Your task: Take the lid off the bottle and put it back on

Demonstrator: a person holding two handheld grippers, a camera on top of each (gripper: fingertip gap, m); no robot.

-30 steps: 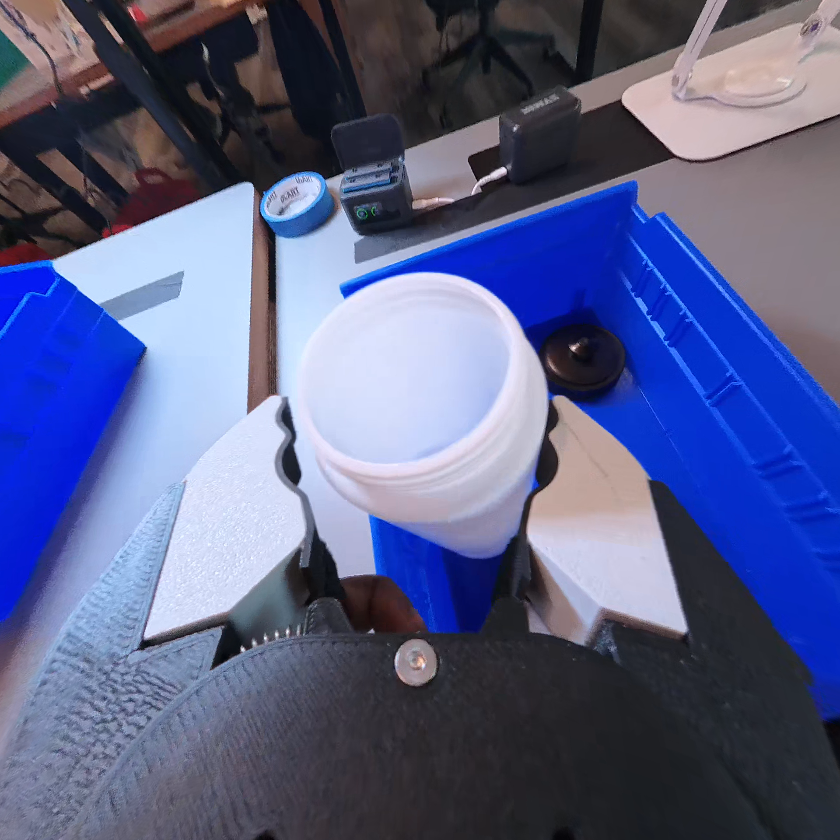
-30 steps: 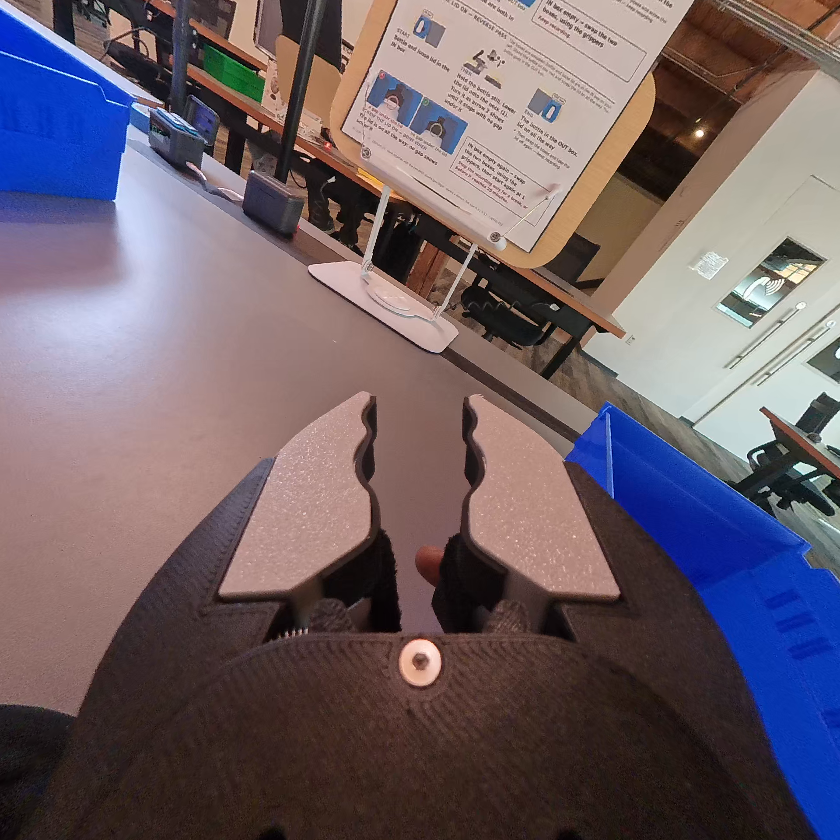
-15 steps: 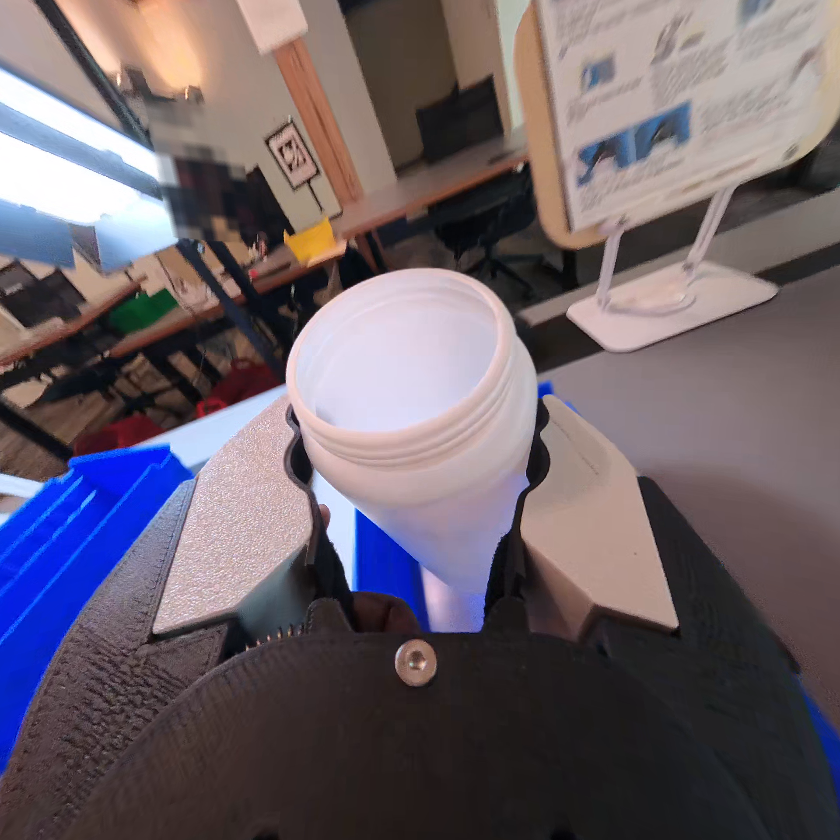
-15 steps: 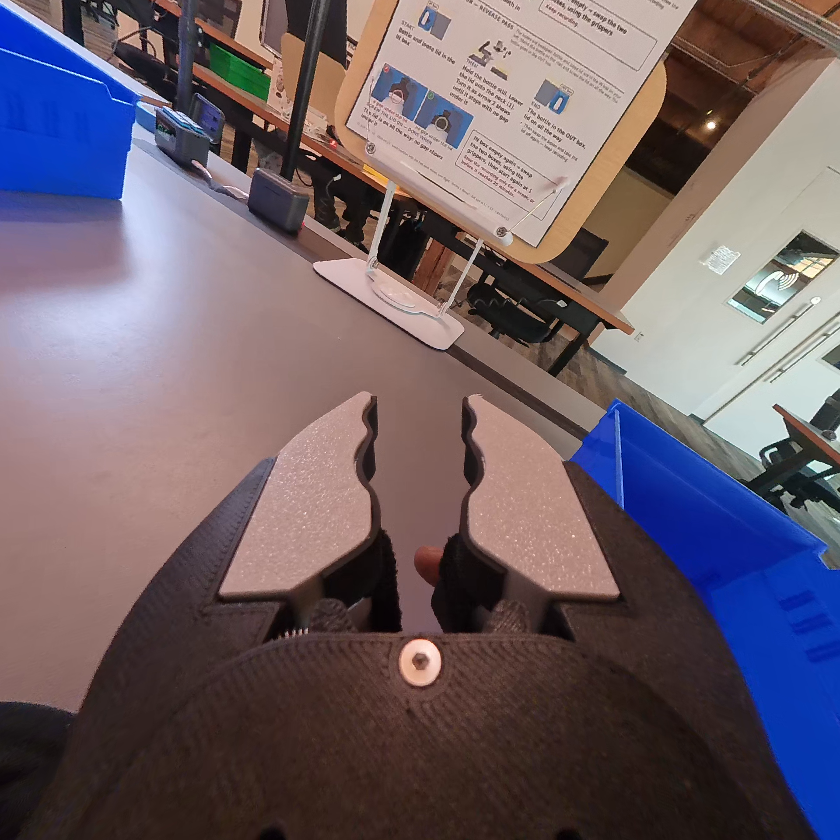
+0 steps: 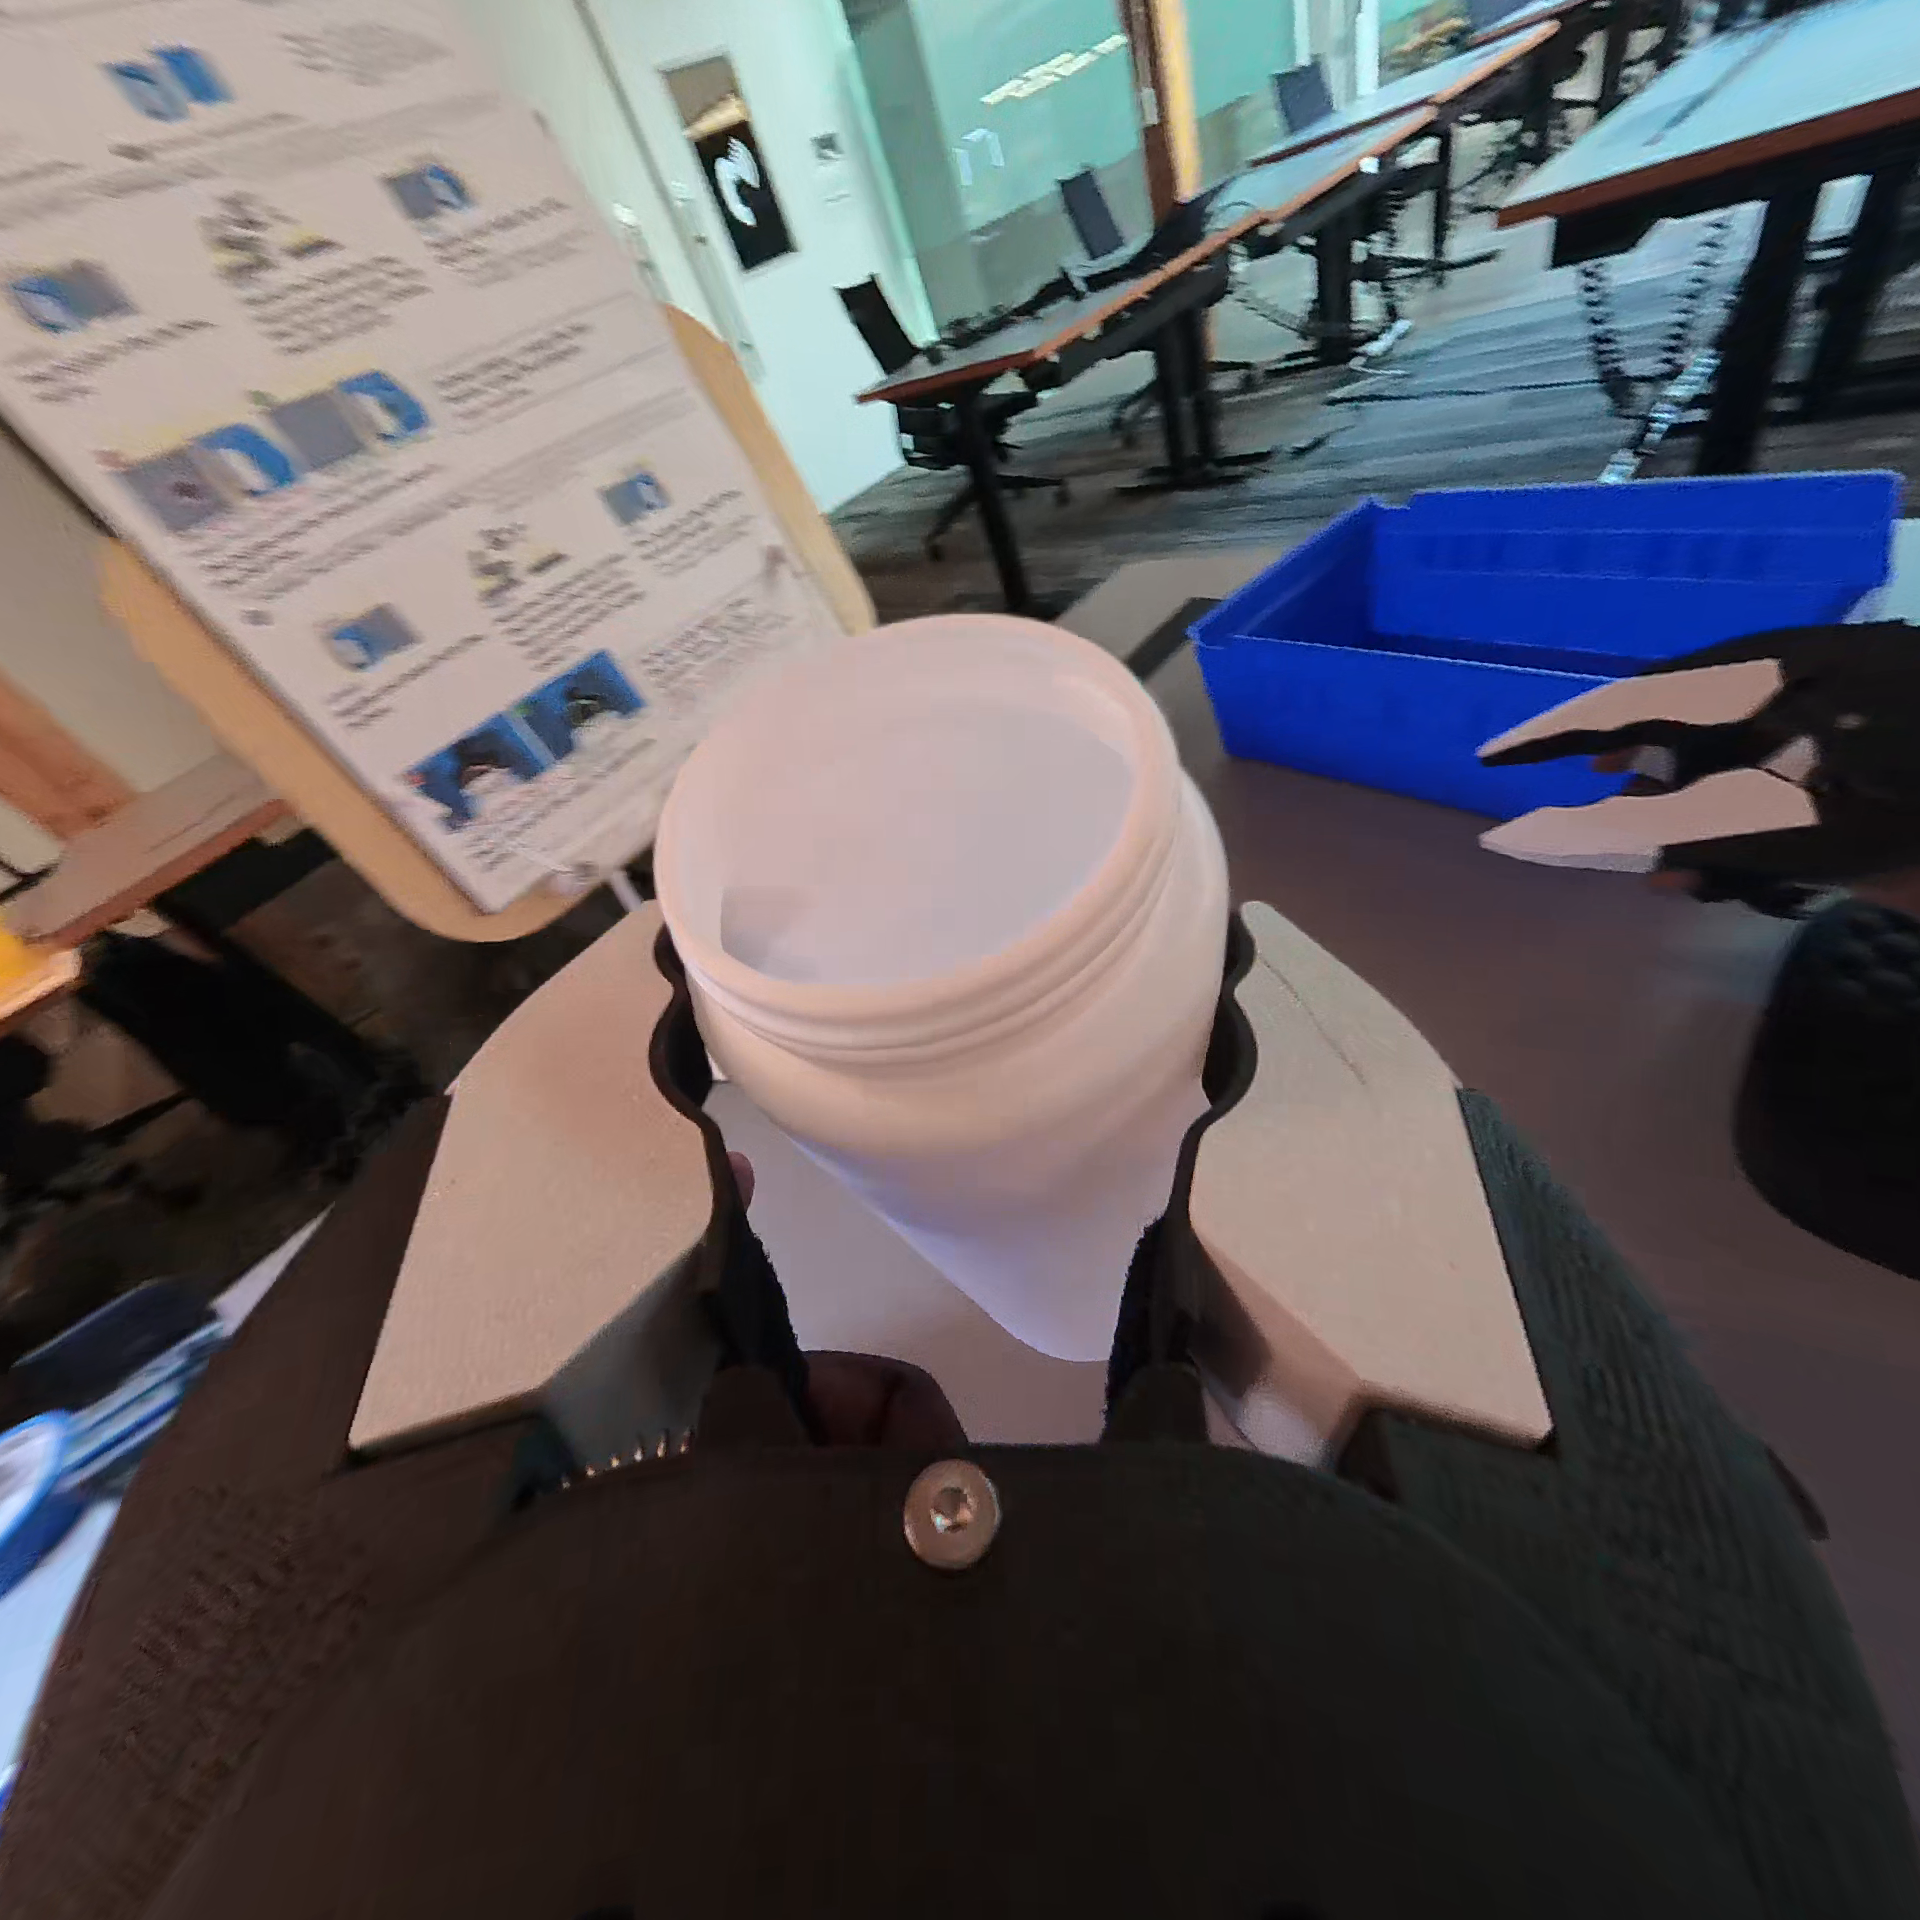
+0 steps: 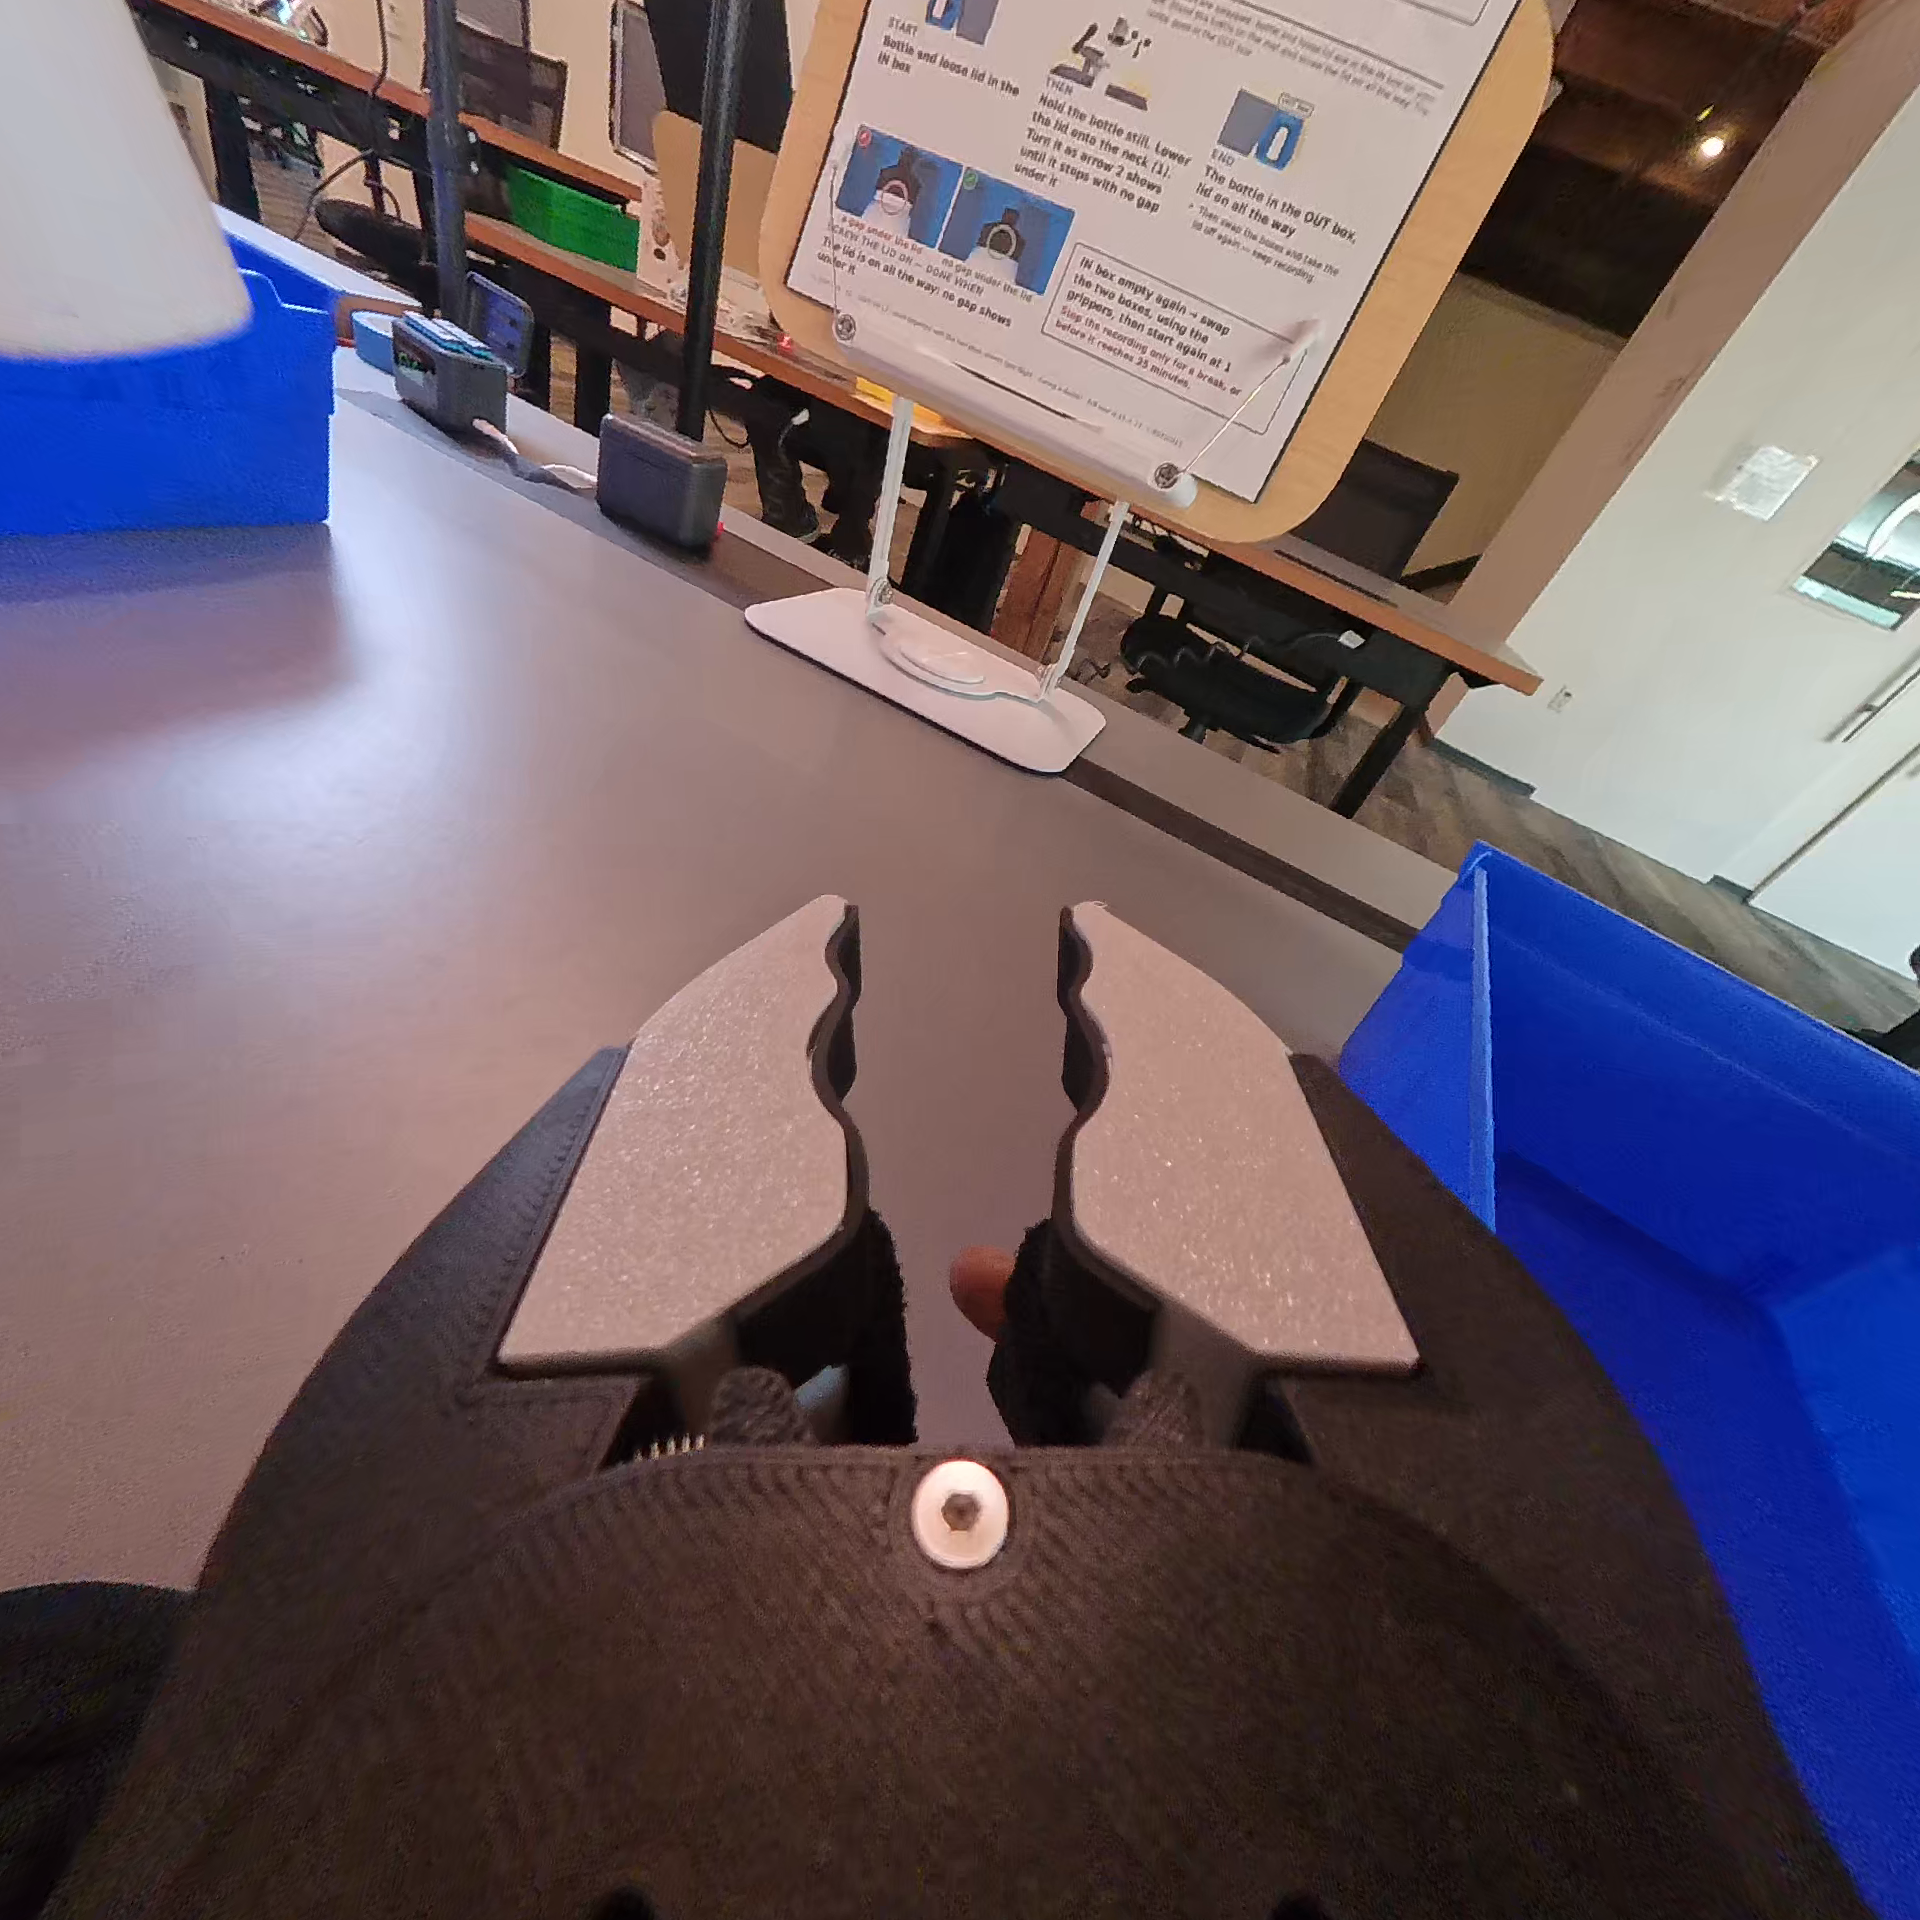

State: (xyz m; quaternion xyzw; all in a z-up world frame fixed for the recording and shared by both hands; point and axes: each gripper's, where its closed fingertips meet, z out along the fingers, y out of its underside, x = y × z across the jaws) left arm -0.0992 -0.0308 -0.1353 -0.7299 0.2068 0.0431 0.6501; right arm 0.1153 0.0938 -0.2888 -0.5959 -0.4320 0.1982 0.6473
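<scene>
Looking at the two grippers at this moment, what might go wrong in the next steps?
1. The left gripper holds the open white bottle tilted and in the air, pinched just below its threaded neck; it may slip or turn in the fingers.
2. The right gripper is open and empty, and no lid shows in either view, so finding the lid may cost time.
3. The blue bin lies close behind the right gripper; a quick move might knock it.

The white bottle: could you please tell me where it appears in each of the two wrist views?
Left wrist view: the white bottle sits centre frame, lidless, clamped by the left gripper.
Right wrist view: only a white slice of its body shows at the top left corner, above a blue bin.
Shared landmark: the instruction board on its stand.
</scene>
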